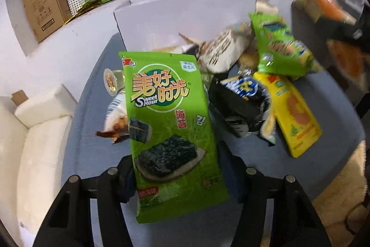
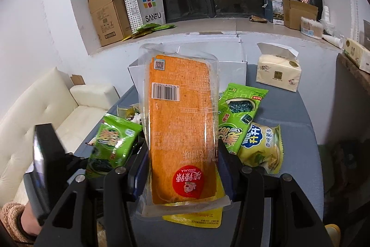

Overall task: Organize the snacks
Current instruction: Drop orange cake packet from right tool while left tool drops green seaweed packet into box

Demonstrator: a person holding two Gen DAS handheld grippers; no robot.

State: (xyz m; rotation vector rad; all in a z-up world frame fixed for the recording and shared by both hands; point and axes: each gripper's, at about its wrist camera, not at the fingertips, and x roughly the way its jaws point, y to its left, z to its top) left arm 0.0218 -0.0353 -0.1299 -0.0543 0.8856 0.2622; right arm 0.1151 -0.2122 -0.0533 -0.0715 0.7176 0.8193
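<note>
Above the snack pile, the left gripper (image 1: 178, 168) clamps a green seaweed packet (image 1: 168, 131) and the right gripper (image 2: 182, 168) an orange spicy-strip pack (image 2: 180, 126), both lifted mid-sort and next needing, I judge, placing in the white box (image 1: 185, 15).

glossy plastic seaweed packet (image 1: 171, 131), clear plastic-wrapped orange snack (image 2: 182, 129)

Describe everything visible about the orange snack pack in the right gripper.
The orange snack pack is a flat, clear plastic sleeve around an orange slab, back side facing the camera with barcode, QR code and a red round logo near the bottom, printed upside down. It stands roughly upright, lifted above the table's snacks, clamped at its lower sides by the right gripper. A yellow packet shows below it.
</note>
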